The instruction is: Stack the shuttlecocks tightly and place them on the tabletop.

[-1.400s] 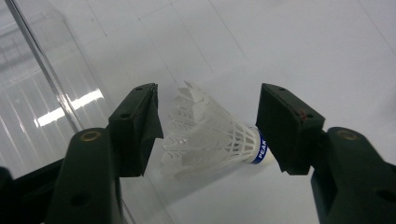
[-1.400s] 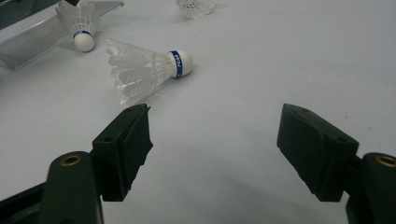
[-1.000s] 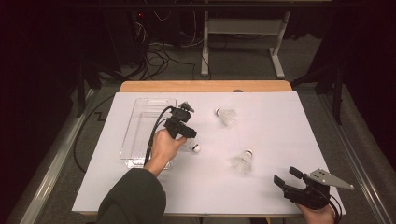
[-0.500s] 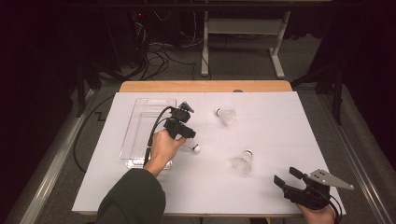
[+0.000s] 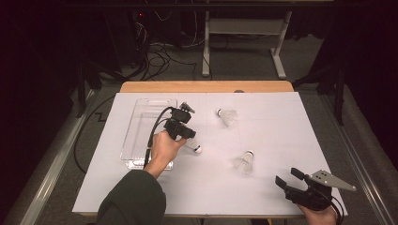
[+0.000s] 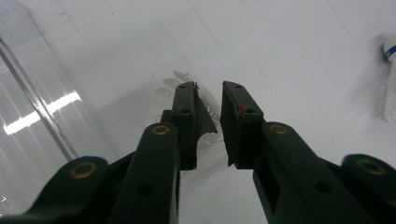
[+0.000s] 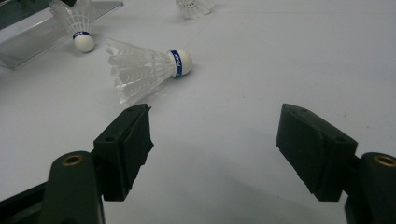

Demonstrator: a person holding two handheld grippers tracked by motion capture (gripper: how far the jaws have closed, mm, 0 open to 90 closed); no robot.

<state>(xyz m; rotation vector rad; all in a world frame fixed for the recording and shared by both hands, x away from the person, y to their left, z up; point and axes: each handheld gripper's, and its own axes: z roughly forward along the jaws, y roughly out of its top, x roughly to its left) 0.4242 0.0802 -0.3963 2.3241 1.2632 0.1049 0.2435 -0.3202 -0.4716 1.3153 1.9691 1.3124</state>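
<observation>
The counter (image 5: 281,122) is the biggest thing here, covered by a white sheet, with a strip of bare wood showing along its far edge. On its left part lies a clear plastic tray (image 5: 141,126), long and shallow, its near end beside the person's left hand (image 5: 162,149). That hand comes in from the bottom on a dark green sleeve (image 5: 131,199) and holds the left gripper (image 5: 190,143), which points down at the sheet just to the right of the tray.

In the left gripper view the tray's clear wall (image 6: 37,107) runs along the left side. The left gripper's fingers (image 6: 184,121) have just been closing and now stand narrow, with the feathered skirt of a white shuttlecock (image 6: 208,119) between them; the left pad lies against the feathers, while I cannot tell whether the right pad touches them. From the high view this shuttlecock (image 5: 193,147) lies on the sheet under the gripper, its cork end pointing toward the near right.

The right gripper (image 5: 290,180) rests at the near right corner of the counter, its fingers (image 7: 128,144) spread wide with nothing between them. A second shuttlecock (image 5: 244,162) lies on its side near the middle of the sheet, between the two grippers; in the right gripper view it (image 7: 144,70) shows a blue band next to its cork. A third shuttlecock (image 5: 227,116) lies farther back, well apart from both grippers.
</observation>
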